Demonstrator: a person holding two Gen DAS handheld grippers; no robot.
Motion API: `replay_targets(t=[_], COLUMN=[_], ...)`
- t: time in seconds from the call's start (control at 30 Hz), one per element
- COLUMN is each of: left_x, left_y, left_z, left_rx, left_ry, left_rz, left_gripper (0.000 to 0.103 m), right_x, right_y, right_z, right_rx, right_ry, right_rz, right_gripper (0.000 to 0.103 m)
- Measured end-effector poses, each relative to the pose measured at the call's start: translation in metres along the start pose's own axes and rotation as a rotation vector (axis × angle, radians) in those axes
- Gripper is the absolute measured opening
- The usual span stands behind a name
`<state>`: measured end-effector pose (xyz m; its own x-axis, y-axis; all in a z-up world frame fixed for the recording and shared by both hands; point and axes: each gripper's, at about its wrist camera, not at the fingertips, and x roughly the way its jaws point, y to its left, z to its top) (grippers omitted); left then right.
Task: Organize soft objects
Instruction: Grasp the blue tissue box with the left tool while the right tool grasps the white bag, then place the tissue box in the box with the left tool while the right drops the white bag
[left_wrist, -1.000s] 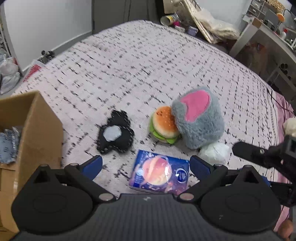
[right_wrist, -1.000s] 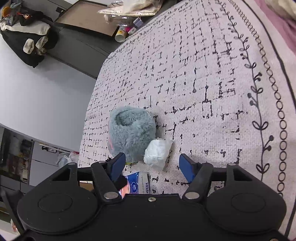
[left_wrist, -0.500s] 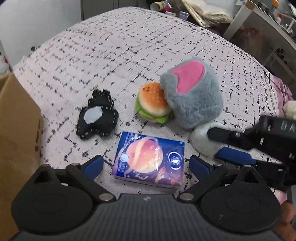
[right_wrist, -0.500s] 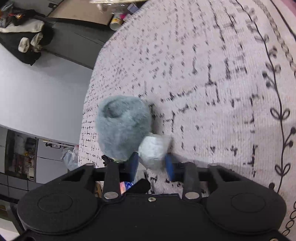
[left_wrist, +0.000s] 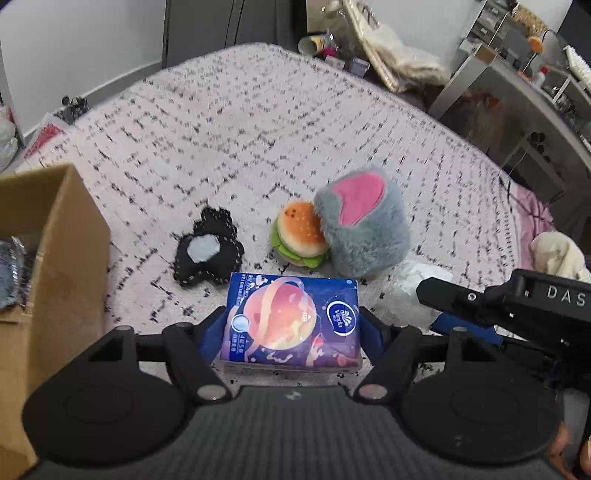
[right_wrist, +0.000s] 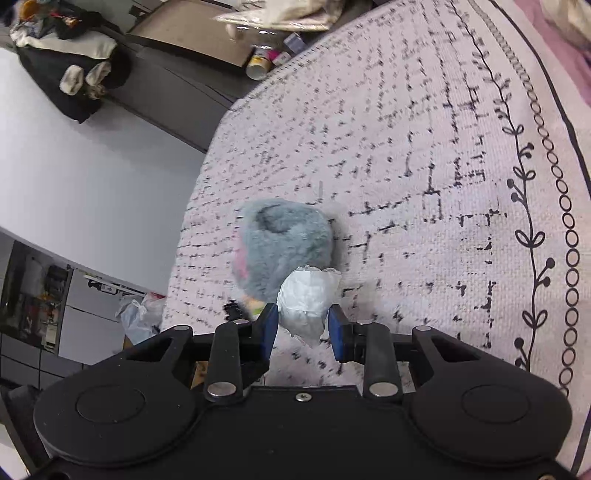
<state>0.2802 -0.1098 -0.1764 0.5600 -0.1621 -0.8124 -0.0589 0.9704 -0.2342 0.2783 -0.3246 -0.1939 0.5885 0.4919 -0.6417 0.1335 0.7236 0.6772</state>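
Left wrist view alone is showing the cardboard box (left_wrist: 55, 258), black plush (left_wrist: 208, 254), burger plush (left_wrist: 301, 232); left hand-held gripper (left_wrist: 291, 332) has just been closing, pinching the tissue pack (left_wrist: 293, 321). Right wrist view is showing the right hand-held gripper (right_wrist: 303, 328) squeezing a white wad (right_wrist: 308, 299) over the bed (right_wrist: 424, 147).

Cardboard box (left_wrist: 55, 258) cut off by left frame edge, contents unreadable. In right wrist view, burger toy (right_wrist: 255, 303) mostly hidden behind grey plush (right_wrist: 284, 243); plush blurred.
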Motion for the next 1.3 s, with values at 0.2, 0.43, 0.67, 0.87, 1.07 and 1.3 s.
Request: replay_targets(t=[0.2,0.43,0.67,0.87,1.07,1.3], left_x=[-0.029,-0.065,-0.096,-0.116,-0.131,-0.133], left_y=[0.010,0.022,0.038,0.053,0.067,0.099], left_z=[0.003,0.010,0.016,0.018,0.013,0.013], left_rx=[0.000,0.010,-0.004,-0.020,-0.023,-0.083], left_ry=[-0.048,-0.106,-0.164,-0.200,-0.223,-0.214], left_rz=[-0.001,0.007,0.027,0.039,0.057,0.077], left_gripper=[0.072,0.072,0.072,0.072,0.072,0.072], right_x=[-0.024,-0.049,-0.058,-0.062,-0.070,-0.067], right_y=[0.020,0.037,0.060,0.078,0.098,0.121], right_z=[-0.013,-0.023,-0.037,-0.054,-0.065,-0.081], right_rx=[-0.037,-0.074,-0.104,-0.122,-0.156,-0.210], right_ry=[-0.034,-0.077,-0.106,-0.119,-0.141,-0.154], right_rz=[0.000,0.018,0.024,0.039,0.050,0.072], right_gripper=[0.030,0.029,0.029,0.029,0.029,0.029])
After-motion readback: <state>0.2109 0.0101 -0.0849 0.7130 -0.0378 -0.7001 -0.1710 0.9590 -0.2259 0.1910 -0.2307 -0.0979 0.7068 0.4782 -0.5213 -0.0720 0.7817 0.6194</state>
